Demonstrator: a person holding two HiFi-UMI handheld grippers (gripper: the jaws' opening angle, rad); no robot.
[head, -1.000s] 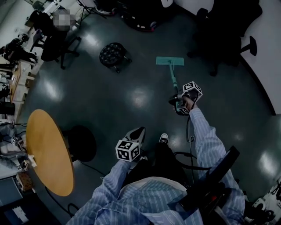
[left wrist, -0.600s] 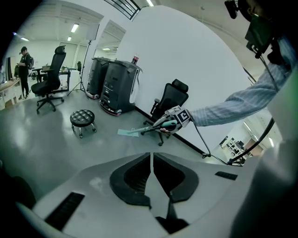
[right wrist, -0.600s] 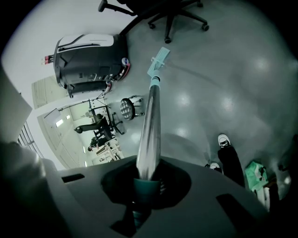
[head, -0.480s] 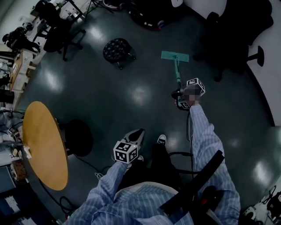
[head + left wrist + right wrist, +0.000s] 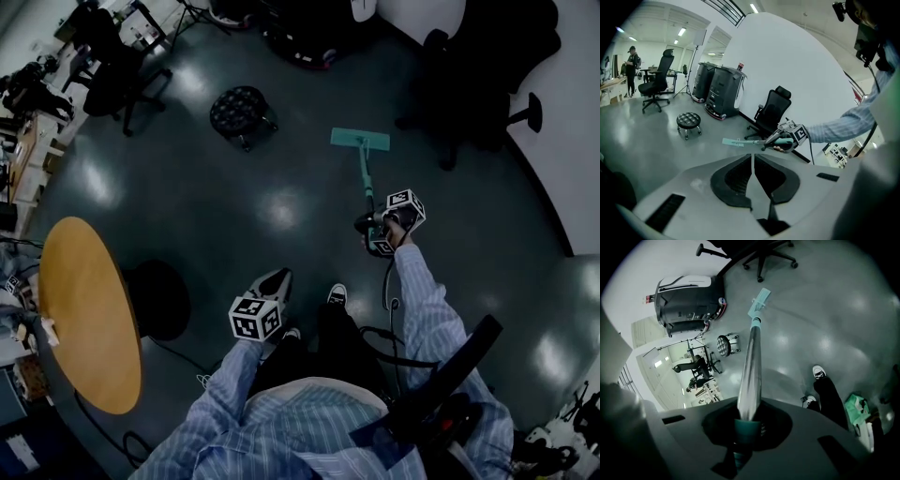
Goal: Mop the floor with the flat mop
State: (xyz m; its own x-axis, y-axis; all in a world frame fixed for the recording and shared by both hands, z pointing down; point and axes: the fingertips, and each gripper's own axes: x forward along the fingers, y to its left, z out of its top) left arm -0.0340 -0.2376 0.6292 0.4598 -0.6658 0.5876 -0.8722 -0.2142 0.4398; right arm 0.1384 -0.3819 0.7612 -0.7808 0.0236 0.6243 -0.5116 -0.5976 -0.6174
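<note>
1. Clamped the right gripper (image 5: 745, 422) with its fingers shut around the teal top end of the mop handle (image 5: 751, 362).
2. Laid the flat mop head (image 5: 360, 141) on the dark floor (image 5: 187, 216), ahead of the person and to the right of a round stool (image 5: 242, 112).
3. Held the left gripper (image 5: 752, 169) low and apart from the mop, fingers pressed together on nothing.

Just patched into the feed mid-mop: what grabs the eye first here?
The teal flat mop stands out first: its head lies flat on the dark, glossy floor ahead, and its handle is clamped in the right gripper. The left gripper hangs shut and empty in front of the person. A round yellow-brown table fills the left edge, with a black stool farther off.
</note>
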